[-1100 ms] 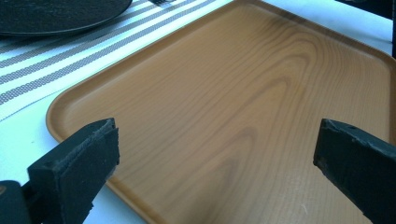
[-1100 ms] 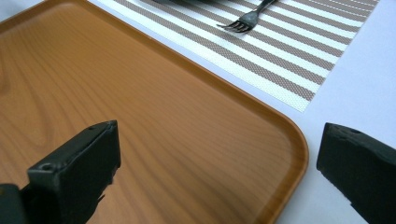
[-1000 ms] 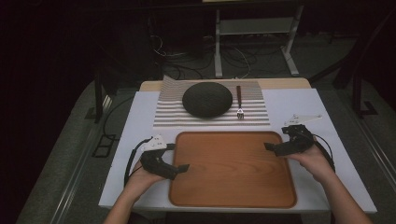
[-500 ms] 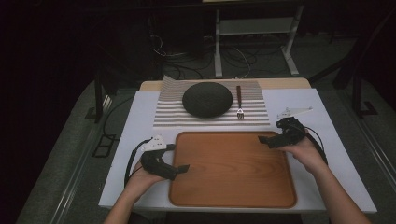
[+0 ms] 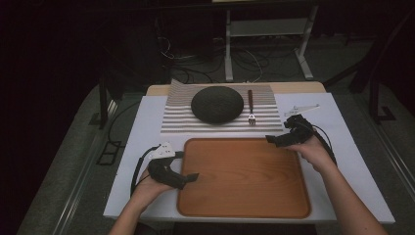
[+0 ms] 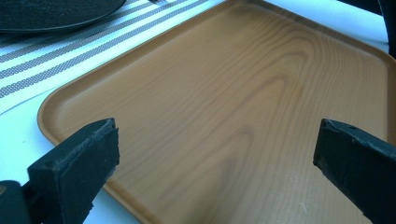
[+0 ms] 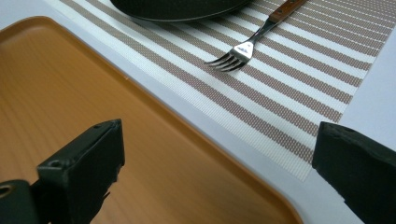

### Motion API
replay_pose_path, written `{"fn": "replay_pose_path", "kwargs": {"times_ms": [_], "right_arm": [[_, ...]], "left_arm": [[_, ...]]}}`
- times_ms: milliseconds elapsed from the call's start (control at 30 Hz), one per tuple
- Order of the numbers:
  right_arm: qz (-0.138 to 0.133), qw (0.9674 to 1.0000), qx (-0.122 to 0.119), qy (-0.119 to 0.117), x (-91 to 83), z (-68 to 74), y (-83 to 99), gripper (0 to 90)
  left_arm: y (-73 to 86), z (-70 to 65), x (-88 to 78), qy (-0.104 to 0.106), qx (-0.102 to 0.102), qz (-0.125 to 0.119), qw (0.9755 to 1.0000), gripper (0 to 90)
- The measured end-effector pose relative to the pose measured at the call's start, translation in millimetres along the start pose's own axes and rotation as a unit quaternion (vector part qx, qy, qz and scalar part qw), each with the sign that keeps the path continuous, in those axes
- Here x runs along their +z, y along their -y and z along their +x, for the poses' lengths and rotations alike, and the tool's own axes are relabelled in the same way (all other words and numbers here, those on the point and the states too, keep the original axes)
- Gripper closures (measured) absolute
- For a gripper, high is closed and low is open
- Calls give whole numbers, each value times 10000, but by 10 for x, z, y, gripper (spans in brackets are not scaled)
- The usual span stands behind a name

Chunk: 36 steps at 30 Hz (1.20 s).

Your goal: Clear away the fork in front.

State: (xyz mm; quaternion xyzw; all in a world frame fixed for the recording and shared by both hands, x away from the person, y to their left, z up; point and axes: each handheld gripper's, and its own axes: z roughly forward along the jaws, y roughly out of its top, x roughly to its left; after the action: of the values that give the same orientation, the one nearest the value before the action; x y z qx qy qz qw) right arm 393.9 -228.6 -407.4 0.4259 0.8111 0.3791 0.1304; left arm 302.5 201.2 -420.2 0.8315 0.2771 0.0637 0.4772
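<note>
Tray (image 5: 244,178) of orange-brown wood, with rounded corners and a low rim, lies bare on the white table (image 5: 342,147) between my two tools. My left tool (image 5: 188,177) sits at its near-left edge, jaws wide over the rim. My right tool (image 5: 274,140) hovers at its far-right corner, jaws wide, near the fork (image 7: 254,43) on the striped placemat (image 7: 299,88) beside the dark plate (image 5: 217,104).

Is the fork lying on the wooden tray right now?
No, the fork lies on the striped placemat to the right of the dark plate, beyond the far edge of the bare tray.
</note>
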Motion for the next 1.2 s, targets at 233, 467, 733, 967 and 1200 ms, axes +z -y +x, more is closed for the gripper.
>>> {"fn": "replay_pose_path", "kwargs": {"times_ms": [233, 467, 733, 967, 1200], "right_arm": [[51, 10000, -6, 25, 86, -33, -113, 25], [170, 9998, 40, 84, 186, -92, -260, 55], [339, 9992, 119, 175, 317, -145, -408, 117], [450, 9985, 242, 211, 440, -181, -527, 186], [598, 9970, 406, 275, 574, -248, -629, 295]], "left_arm": [[2, 6, 1, -17, 17, 7, 10000, 0], [2, 2, 3, -18, 20, 15, 10000, 1], [0, 11, -5, -24, 12, -6, 10000, 0], [0, 20, -16, -34, -9, -43, 10000, 1], [-2, 15, -17, -42, 10, -42, 10000, 3]]}}
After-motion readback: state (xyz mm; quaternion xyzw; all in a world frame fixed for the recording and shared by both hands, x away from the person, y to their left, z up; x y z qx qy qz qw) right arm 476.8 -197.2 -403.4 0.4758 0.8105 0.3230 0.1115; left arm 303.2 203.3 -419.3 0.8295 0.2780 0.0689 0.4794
